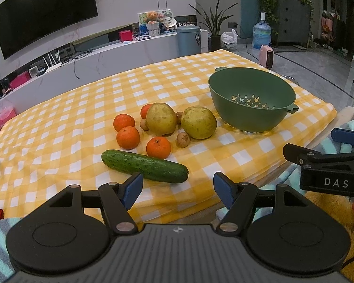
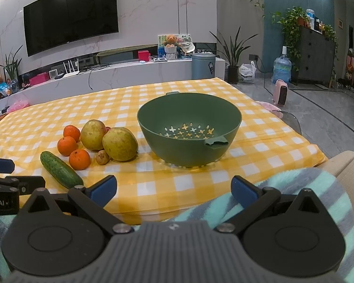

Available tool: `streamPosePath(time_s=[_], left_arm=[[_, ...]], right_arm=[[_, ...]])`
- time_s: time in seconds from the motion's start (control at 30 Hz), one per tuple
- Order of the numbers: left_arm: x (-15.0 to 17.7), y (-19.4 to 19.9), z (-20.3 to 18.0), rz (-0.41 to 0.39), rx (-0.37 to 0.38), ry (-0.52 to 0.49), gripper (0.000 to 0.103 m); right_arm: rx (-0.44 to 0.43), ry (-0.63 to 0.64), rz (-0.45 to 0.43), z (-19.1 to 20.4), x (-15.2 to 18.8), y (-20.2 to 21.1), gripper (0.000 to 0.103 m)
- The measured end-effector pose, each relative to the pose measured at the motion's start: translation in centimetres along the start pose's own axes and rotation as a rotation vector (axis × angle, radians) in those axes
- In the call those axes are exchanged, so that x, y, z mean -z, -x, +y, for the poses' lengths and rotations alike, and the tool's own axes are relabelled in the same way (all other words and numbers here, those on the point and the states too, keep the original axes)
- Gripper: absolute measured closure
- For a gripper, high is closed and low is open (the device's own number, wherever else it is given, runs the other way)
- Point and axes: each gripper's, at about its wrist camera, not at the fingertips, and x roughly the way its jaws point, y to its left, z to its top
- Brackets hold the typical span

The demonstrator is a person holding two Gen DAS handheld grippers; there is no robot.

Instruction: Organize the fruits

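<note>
we hold both tongs low at the near edge of the table with the yellow-and-white checked cloth [image 1: 59, 122], and neither one has anything in it. the left gripper [image 1: 178, 189] stands with its blue pads wide apart, nothing between them, only cloth showing in the gap. the right gripper [image 2: 173, 188] is just as wide and just as bare, its right pad over the striped teal blanket [image 2: 295, 188] at the table's near edge. straight ahead of the left gripper, just beyond its pads, lies the cucumber [image 1: 144, 166], lying crosswise, apart from the pads. past the cucumber sit three mandarins [image 1: 158, 147] in a loose group, with a fourth mandarin [image 1: 145, 110] half hidden behind the pears. the two yellow-green pears [image 1: 161, 119] stand side by side farther on, and small brown round fruits [image 1: 183, 139] sit beside and between them; what kind they are we cannot tell. ahead of the right gripper, and to the right of all the fruit, stands the green colander [image 2: 188, 129], upright with nothing in it, star-shaped holes showing in its bottom, well apart from both tongs. from the left wrist view the right gripper shows at the right edge; from the right wrist view the left one shows at the left edge.
</note>
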Motion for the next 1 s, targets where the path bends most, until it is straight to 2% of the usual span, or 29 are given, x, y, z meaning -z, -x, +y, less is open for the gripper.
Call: streamPosePath(time_s=[0.43,0.7,0.9,1.0], left_arm=[[0.0,-0.1,0.0,0.003,0.004,0.000,0.022],[-0.5,0.1,0.4,-0.029,0.056,-0.018,0.022],[-1.5,0.0,1.1,-0.025,0.075,-0.008,0.023],[-2.0,-0.2,1.6,-0.020,0.085,-0.002,0.026]], right_arm=[[0.000,-0.001,0.000,0.0,0.0,0.0,0.004],[0.011,0.020,0.020,0.6,-0.1,-0.6,0.004],[-0.049,0.014,0.029,0.8,-0.5,-1.0,0.004],[-0.092,0.017,0.034,1.0,-0.8,-1.4,0.010]])
